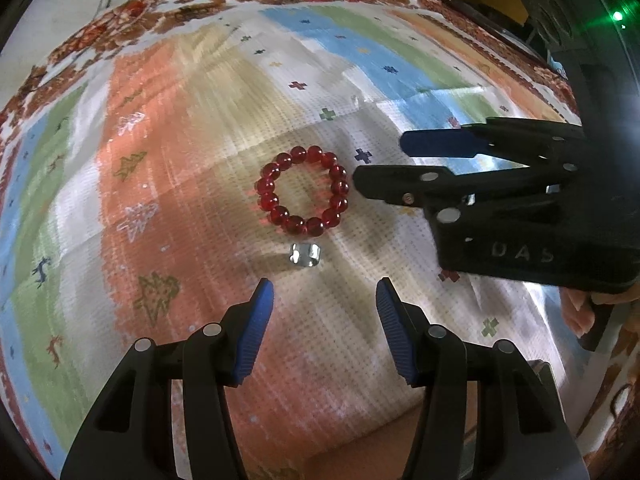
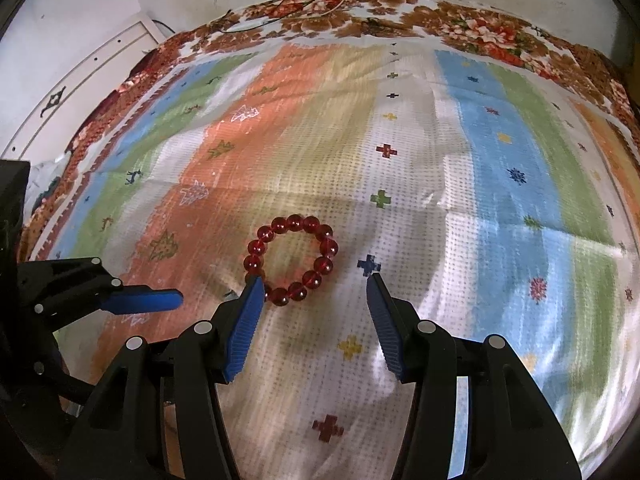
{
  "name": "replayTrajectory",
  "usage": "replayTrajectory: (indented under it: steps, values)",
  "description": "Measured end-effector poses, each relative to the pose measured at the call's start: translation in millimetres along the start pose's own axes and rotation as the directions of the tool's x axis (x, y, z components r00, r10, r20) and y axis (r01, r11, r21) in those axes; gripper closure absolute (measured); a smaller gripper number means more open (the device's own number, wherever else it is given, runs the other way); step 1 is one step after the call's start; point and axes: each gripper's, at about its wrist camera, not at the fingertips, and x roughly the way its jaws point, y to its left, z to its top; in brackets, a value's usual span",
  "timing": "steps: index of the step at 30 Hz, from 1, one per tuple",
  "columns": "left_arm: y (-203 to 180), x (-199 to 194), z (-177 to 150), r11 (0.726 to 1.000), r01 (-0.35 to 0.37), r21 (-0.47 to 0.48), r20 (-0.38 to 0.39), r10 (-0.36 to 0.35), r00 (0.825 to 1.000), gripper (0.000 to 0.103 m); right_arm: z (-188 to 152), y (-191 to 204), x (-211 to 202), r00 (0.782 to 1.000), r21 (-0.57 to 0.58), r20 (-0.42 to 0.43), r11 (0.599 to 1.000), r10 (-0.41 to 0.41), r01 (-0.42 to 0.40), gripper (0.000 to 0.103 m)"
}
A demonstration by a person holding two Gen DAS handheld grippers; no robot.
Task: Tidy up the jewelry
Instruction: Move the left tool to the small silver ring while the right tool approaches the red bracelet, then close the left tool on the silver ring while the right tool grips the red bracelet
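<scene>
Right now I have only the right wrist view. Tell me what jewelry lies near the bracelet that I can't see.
Observer: A small silver ring lies on the cloth beside the red bead bracelet, on the side toward the left gripper.
Operator: Report that gripper's jaws.
Observer: Open, the ring ahead of the gap, not between the fingers.
Operator: Say whether ring and bracelet touch.
Observer: Apart; a strip of cloth shows between them.
</scene>
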Motion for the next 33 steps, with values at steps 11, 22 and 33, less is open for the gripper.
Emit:
replayTrajectory:
  steps: [11, 22, 33]
  values:
    - [3, 14, 14, 0.998, 0.034, 0.044, -0.035, -0.033, 0.999, 0.05, 7, -3, 21, 1.0, -0.01, -0.028, 1.0, -0.013, 0.013, 0.05]
    - [9, 31, 23, 0.996, 0.059, 0.07, -0.083, -0.053, 0.995, 0.056, 11, -7, 39, 0.999, -0.014, -0.046, 1.0, -0.012, 0.011, 0.05]
    - [7, 43, 24, 0.994, 0.032, 0.107, -0.099, -0.021, 0.995, 0.067, 8, -7, 45, 0.998, -0.03, -0.055, 0.999, -0.02, 0.019, 0.05]
